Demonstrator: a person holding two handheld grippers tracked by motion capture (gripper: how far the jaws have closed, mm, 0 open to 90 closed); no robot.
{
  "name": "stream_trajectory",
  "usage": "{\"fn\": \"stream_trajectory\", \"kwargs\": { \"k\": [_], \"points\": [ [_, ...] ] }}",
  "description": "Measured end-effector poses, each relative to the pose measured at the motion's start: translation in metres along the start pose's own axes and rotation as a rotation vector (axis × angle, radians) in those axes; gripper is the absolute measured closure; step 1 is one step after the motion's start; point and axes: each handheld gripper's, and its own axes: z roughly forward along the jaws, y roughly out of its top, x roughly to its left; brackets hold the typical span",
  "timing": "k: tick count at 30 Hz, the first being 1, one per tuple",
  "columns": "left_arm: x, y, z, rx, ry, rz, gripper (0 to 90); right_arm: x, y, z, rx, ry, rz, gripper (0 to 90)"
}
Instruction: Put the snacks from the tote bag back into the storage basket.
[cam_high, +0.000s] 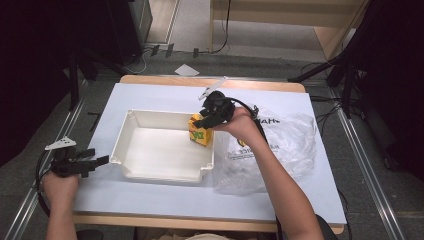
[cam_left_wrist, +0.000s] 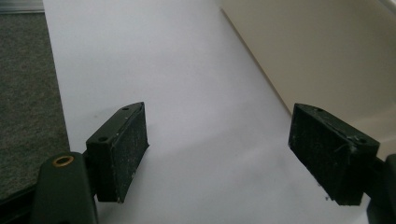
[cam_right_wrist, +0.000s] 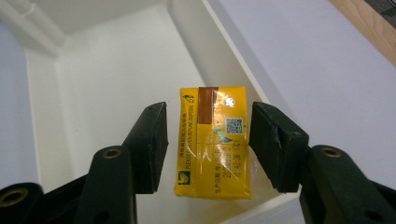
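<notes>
Reaching over the white bin's (cam_high: 131, 141) far right corner, the right gripper (cam_high: 205, 120) straddles a yellow drink carton (cam_right_wrist: 213, 142) standing inside, jaws parted with slim gaps either side. The left gripper (cam_high: 100, 161), jaws wide and empty, rests at the tabletop's (cam_high: 165, 197) left edge beside the bin.

bag (cam_high: 285, 142): clear plastic, crumpled, right of tray
floor (cam_high: 30, 165): grey carpet
paper (cam_high: 186, 70): white scrap, beyond table

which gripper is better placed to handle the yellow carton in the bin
Right. The right gripper already straddles the yellow carton inside the white bin, while the left gripper sits open outside the bin's left wall.
</notes>
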Motion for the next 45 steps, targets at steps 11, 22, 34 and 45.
{"fn": "stream_trajectory", "kwargs": {
  "k": [11, 22, 34, 45],
  "points": [
    [0.000, 0.003, 0.003, -0.003, -0.003, 0.002, 20.9, 0.010, 0.002, -0.020, -0.040, 0.035, 0.007, 56.7],
    [0.001, 0.007, 0.007, -0.003, -0.007, -0.005, 20.9, 0.021, -0.001, -0.017, -0.018, 0.085, -0.021, 64.3],
    [0.002, 0.010, 0.011, -0.001, -0.012, 0.000, 20.9, 0.029, -0.008, -0.001, 0.003, 0.117, -0.040, 86.7],
    [0.002, 0.012, 0.013, -0.003, -0.018, 0.001, 20.9, 0.024, -0.016, 0.013, 0.048, 0.102, -0.019, 90.0]
  ]
}}
